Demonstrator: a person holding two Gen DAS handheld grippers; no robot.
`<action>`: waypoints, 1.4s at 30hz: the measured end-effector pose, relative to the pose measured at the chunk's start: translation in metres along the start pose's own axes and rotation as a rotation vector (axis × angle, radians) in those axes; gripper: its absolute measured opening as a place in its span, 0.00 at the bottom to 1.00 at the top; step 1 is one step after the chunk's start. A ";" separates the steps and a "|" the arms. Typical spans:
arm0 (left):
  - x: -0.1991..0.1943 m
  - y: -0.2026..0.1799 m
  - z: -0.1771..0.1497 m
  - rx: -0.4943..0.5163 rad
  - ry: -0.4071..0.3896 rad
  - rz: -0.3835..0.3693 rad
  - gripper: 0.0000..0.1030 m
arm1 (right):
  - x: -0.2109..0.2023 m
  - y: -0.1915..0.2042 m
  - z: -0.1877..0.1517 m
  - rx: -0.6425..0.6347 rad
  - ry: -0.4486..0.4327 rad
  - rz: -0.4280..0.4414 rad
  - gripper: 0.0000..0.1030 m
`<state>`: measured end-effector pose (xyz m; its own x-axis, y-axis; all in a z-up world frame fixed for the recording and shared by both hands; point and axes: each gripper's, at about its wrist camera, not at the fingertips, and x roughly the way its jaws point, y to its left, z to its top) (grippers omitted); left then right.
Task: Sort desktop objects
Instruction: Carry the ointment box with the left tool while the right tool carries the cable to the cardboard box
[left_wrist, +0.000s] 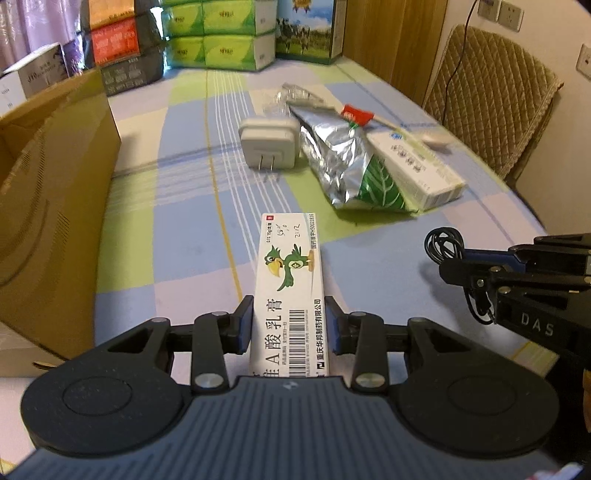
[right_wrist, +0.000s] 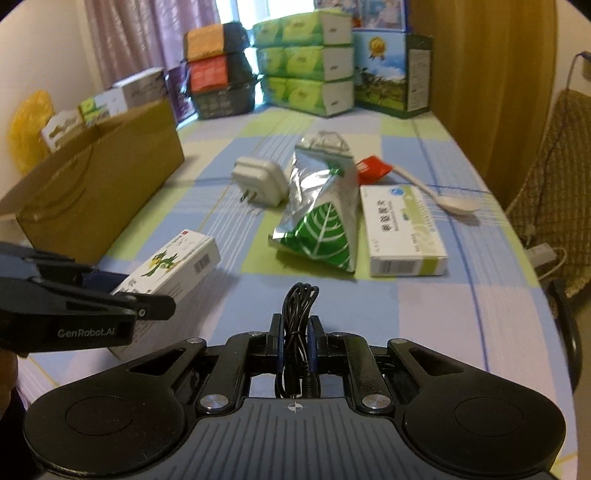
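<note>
Left gripper (left_wrist: 289, 325) clamps the ointment box (left_wrist: 291, 280); right gripper (right_wrist: 295, 334) pinches a coiled black cable (right_wrist: 297, 321) tight.

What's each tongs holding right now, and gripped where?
Left tongs: the parrot-print ointment box, clamped across its long sides near the end closest to the camera. Right tongs: the coiled black cable, pinched mid-bundle.
</note>
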<state>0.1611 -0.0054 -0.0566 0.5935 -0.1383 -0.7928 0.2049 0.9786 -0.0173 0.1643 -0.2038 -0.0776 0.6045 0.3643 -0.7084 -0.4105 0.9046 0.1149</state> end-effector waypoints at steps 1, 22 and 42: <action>-0.005 0.000 0.001 -0.001 -0.009 0.000 0.32 | -0.005 0.001 0.002 0.004 -0.009 -0.003 0.09; -0.116 0.032 0.012 -0.046 -0.156 0.053 0.32 | -0.074 0.072 0.040 -0.005 -0.133 0.030 0.09; -0.160 0.084 -0.005 -0.142 -0.205 0.091 0.32 | -0.076 0.137 0.054 -0.117 -0.142 0.086 0.09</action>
<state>0.0793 0.0994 0.0657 0.7526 -0.0622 -0.6555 0.0406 0.9980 -0.0481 0.0992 -0.0955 0.0294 0.6502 0.4743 -0.5935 -0.5368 0.8396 0.0830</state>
